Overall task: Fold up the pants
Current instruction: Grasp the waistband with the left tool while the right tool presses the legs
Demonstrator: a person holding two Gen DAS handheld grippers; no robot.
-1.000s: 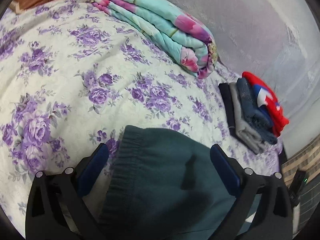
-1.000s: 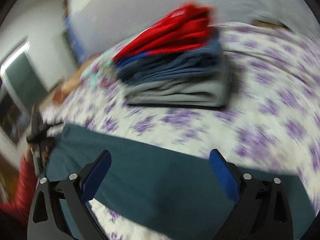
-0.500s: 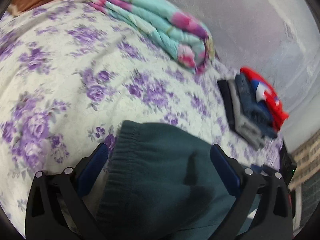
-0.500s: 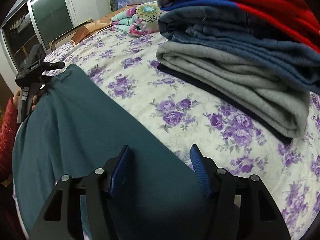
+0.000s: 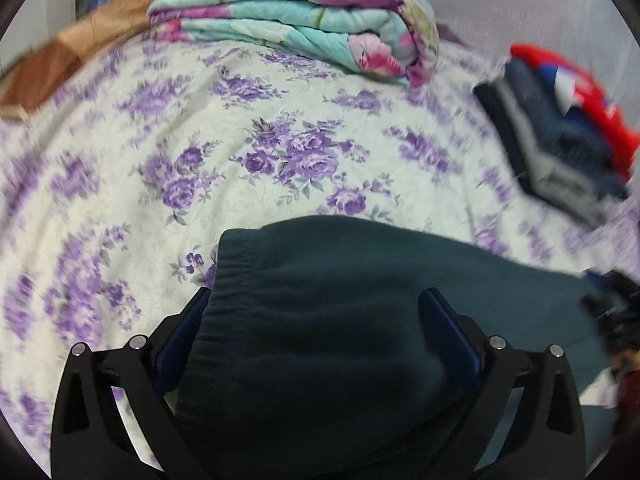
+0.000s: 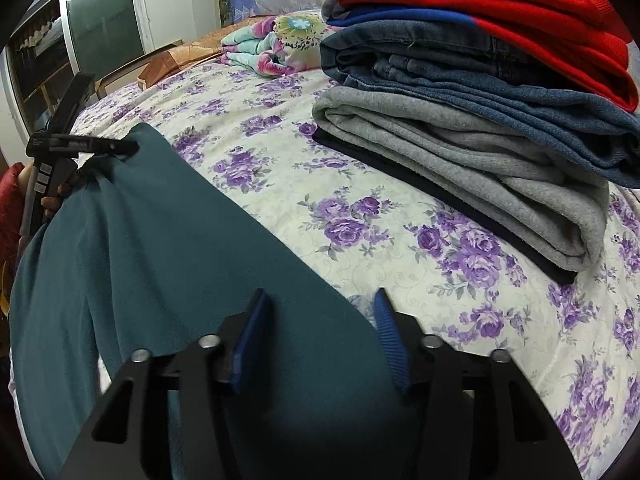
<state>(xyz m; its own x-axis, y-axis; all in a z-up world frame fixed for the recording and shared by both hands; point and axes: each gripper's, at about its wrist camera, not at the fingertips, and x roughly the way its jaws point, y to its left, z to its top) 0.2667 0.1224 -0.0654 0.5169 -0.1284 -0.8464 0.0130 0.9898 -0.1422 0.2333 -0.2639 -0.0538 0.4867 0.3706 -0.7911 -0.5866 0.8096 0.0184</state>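
Dark teal pants (image 5: 340, 320) lie on a bed with a purple-flowered sheet (image 5: 280, 152). The elastic waistband (image 5: 224, 280) lies over my left gripper (image 5: 316, 328), whose jaws stand wide apart on either side of the cloth. In the right wrist view the pants (image 6: 168, 264) stretch from the left gripper (image 6: 80, 146) down to my right gripper (image 6: 320, 332). Its blue pads (image 6: 390, 340) stand partly closed with the cloth's edge between them; I cannot tell whether they pinch it.
A stack of folded clothes (image 6: 480, 100), red on top, then denim, then grey, sits on the bed just beyond my right gripper; it also shows in the left wrist view (image 5: 560, 132). A folded turquoise floral quilt (image 5: 300, 24) lies at the far side. A window (image 6: 80, 40) is at left.
My right gripper's jaws have narrowed from wide open and it has come down low onto the pants' edge near the clothes stack. The left gripper has turned slightly with the waistband.
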